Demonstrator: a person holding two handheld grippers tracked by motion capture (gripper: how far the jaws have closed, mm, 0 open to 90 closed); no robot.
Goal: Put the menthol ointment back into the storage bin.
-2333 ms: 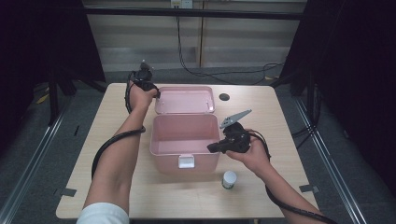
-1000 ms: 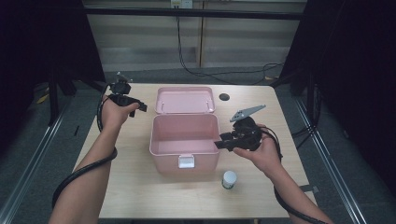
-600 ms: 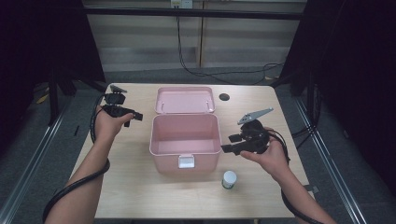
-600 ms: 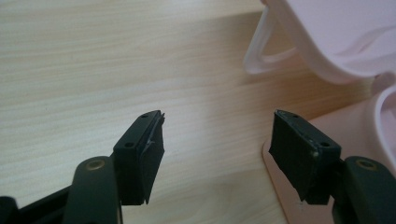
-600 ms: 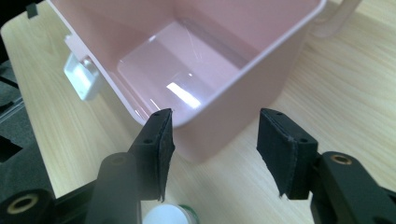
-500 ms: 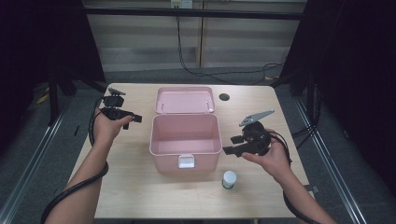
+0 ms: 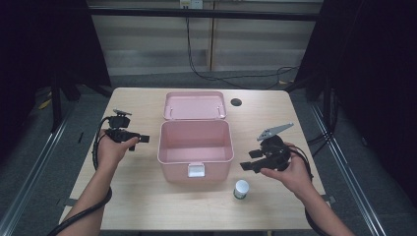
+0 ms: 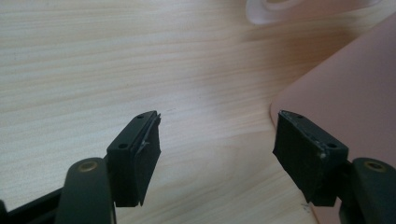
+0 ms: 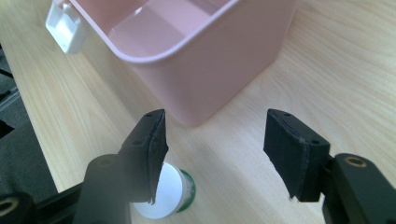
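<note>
The high view looks forward and down from above the person's edge of the table (image 7: 147,201), taking in the whole top from far off, with the pink box (image 7: 195,147) at centre frame. The left gripper view sits low and close over the tabletop, the box wall (image 8: 345,98) filling its right side. The right gripper view looks down, close, at a box corner (image 9: 196,60) in the upper half and a white-capped jar (image 9: 170,191) at lower left, which the high view shows at lower centre (image 7: 241,189).
</note>
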